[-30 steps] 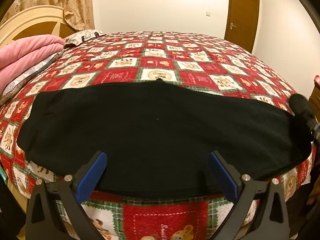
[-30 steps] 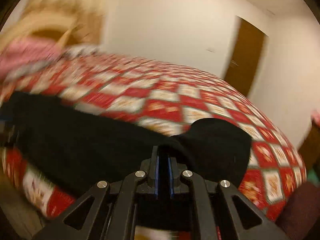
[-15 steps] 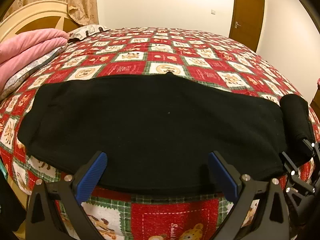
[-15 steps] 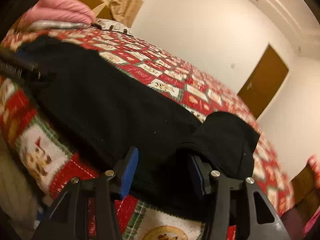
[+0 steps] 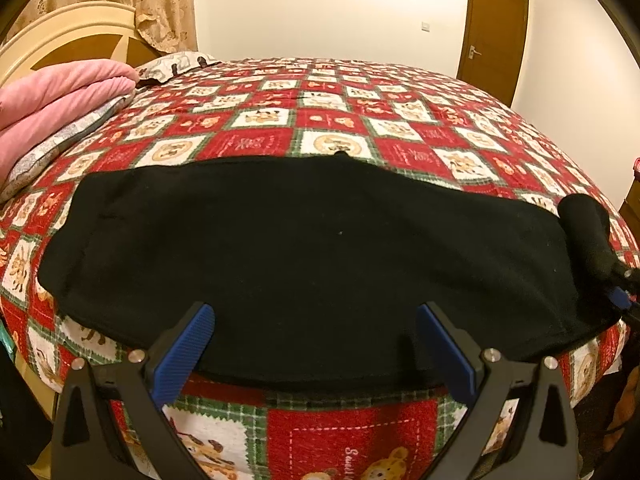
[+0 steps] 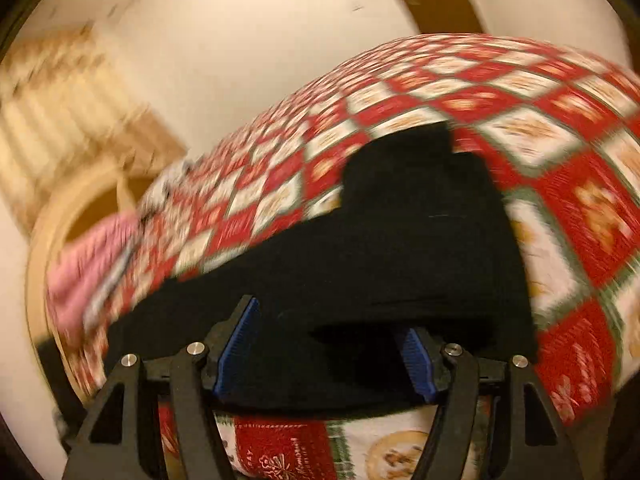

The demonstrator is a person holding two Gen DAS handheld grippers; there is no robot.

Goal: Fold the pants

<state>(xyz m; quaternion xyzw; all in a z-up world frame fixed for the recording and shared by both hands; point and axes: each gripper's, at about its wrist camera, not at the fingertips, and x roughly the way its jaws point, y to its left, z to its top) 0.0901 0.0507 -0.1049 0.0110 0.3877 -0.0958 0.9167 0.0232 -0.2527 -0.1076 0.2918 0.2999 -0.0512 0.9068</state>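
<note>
I'm looking at the bed (image 5: 320, 128), red patchwork quilt filling most of both frames. The pants (image 5: 304, 256) are lying across its near edge, a wide black band through the middle of the left wrist view; judging by the doubled slab, already folded lengthwise. In the right wrist view the same pants (image 6: 400, 248) are running from lower left to upper centre, with a thicker flap bunched at lower centre. That view is motion-blurred, so seams are unreadable.

Left gripper (image 5: 316, 344) is sitting released at bottom centre, fingers spread over the near hem, holding nothing. Right gripper (image 6: 324, 352) is also spread wide, straddling the bunched flap at the end of the pants, not clenched on it.

My read: next is the crosswise fold. To do it well I'm planning to bite all layers at the end, lift low, carry it over square to the far end, with the left pinning the middle.
</note>
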